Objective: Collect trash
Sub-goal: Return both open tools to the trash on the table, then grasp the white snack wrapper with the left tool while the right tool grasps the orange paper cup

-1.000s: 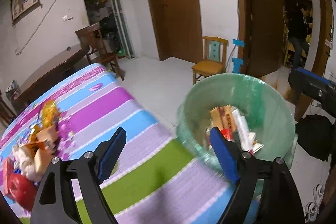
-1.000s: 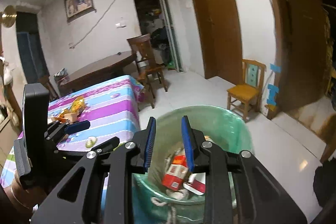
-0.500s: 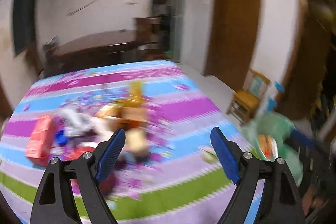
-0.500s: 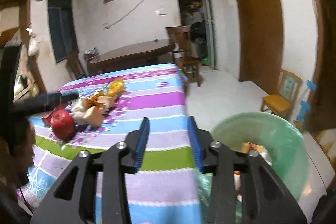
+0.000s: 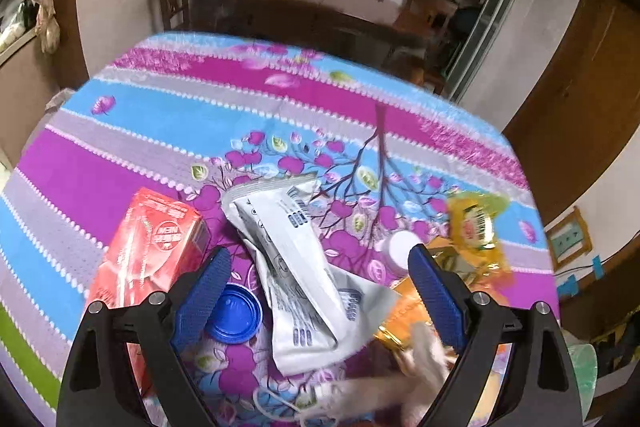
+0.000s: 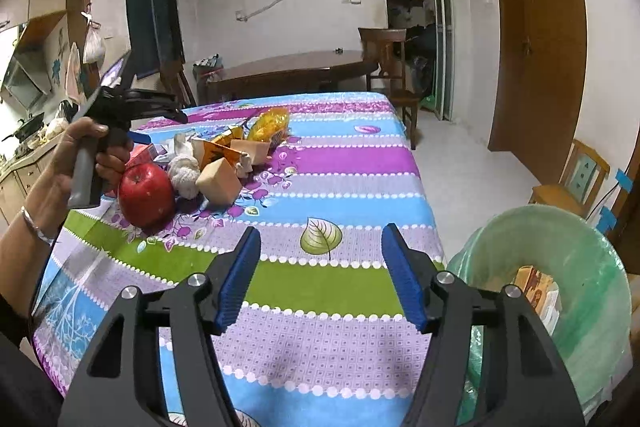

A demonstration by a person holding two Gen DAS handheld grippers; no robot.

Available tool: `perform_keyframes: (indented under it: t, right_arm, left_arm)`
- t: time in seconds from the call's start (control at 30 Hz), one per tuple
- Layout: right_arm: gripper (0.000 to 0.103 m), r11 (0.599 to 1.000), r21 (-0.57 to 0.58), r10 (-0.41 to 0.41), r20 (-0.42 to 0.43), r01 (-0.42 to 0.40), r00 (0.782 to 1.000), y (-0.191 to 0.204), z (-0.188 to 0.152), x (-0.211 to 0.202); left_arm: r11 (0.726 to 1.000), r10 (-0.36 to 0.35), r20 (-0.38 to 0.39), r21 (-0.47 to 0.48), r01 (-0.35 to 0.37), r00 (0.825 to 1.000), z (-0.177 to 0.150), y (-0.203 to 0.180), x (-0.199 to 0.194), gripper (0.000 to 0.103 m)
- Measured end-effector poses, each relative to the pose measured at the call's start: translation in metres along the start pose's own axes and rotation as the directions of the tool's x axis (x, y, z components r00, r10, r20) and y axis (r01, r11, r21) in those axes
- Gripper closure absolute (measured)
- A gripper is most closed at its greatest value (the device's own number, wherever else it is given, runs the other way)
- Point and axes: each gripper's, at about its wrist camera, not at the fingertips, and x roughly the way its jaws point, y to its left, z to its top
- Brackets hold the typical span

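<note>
Left to right: the left gripper [image 5: 316,279], jaws opening and pressing on nothing, hangs above the trash pile on the tabletop [image 5: 120,115], straddling a white wrapper [image 5: 296,259] between a red carton [image 5: 148,251] and an orange packet [image 5: 476,223]. Step in hand: reaching for a pick. Next, probably, descend and clench. The right gripper [image 6: 320,275], opening and empty, hovers beside the green-lined bin [image 6: 576,267].
</note>
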Motion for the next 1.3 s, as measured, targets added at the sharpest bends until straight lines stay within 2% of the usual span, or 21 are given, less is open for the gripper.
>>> perform_keyframes:
  t: [0.03,0.1,0.27,0.4,0.5,0.53,0.57,0.63,0.67,0.77,0.87,0.97,1.0,1.13,1.23,1.3]
  right_arm:
    - [0.043,1.0,0.01,0.007,-0.004,-0.006,1.0,-0.001,-0.001,0.001]
    - [0.043,1.0,0.023,0.017,-0.011,-0.016,1.0,-0.002,-0.003,0.004]
    - [0.043,0.999,0.044,0.025,-0.021,-0.024,0.999,-0.005,-0.006,0.006]
    - [0.042,0.997,0.069,0.03,-0.029,-0.028,0.999,-0.009,-0.008,0.007]
    - [0.04,0.996,0.083,0.033,-0.021,-0.031,0.999,-0.014,-0.008,0.005]
    - [0.04,0.996,0.083,0.031,-0.022,-0.029,0.999,-0.014,-0.008,0.005]
    - [0.04,0.996,0.085,0.032,-0.022,-0.03,0.999,-0.015,-0.009,0.005]
    - [0.04,0.995,0.091,0.036,-0.017,-0.035,0.999,-0.016,-0.009,0.004]
    - [0.04,0.995,0.089,0.039,-0.018,-0.037,0.999,-0.016,-0.009,0.003]
    - [0.04,0.996,0.08,0.045,-0.02,-0.043,0.999,-0.015,-0.008,0.003]
    - [0.04,0.998,0.051,0.049,-0.024,-0.047,0.999,-0.01,-0.004,0.006]
    - [0.04,0.997,0.006,0.083,-0.019,-0.083,0.996,0.0,0.005,0.01]
    - [0.04,0.994,-0.024,0.105,-0.014,-0.106,0.994,0.007,0.011,0.012]
    - [0.048,0.969,-0.167,0.185,0.008,-0.181,0.983,0.033,0.035,0.024]
    - [0.05,0.913,-0.326,0.256,-0.006,-0.244,0.967,0.058,0.06,0.045]
    - [0.052,0.861,-0.42,0.286,-0.067,-0.287,0.956,0.073,0.076,0.071]
  left_arm:
    - [1.0,-0.017,-0.005,-0.026,0.017,1.0,0.004,0.003,0.002,0.013]
    - [0.999,0.014,0.002,-0.042,-0.014,1.0,0.007,0.005,0.004,0.014]
    - [0.999,0.03,-0.078,-0.012,-0.031,0.996,0.011,0.003,0.018,0.013]
    - [0.998,0.054,-0.153,-0.005,-0.056,0.987,0.009,0.003,0.035,0.014]
    - [0.998,0.069,-0.217,0.002,-0.07,0.974,0.011,0.005,0.049,0.022]
    - [0.998,0.068,-0.237,-0.002,-0.07,0.969,0.011,0.006,0.053,0.029]
    - [0.998,0.06,-0.255,-0.004,-0.063,0.965,0.011,0.007,0.057,0.042]
    - [0.999,0.042,-0.277,-0.009,-0.046,0.96,0.011,0.009,0.064,0.061]
    - [0.999,0.037,-0.265,-0.002,-0.039,0.963,0.011,0.009,0.062,0.067]
    - [1.0,-0.018,-0.215,-0.01,0.016,0.976,0.011,0.008,0.049,0.071]
    - [0.999,-0.05,-0.102,-0.022,0.048,0.994,0.011,0.007,0.013,0.071]
    - [0.995,-0.097,0.041,-0.011,0.097,0.994,0.005,0.007,-0.037,0.071]
    - [0.993,-0.118,0.106,0.001,0.119,0.987,-0.004,0.007,-0.059,0.071]
    - [0.989,-0.144,0.261,0.051,0.136,0.954,-0.037,0.008,-0.106,0.071]
    - [0.992,-0.126,0.355,0.046,0.117,0.926,-0.063,0.011,-0.122,0.071]
    - [0.994,-0.107,0.409,0.039,0.1,0.906,-0.076,0.009,-0.123,0.071]
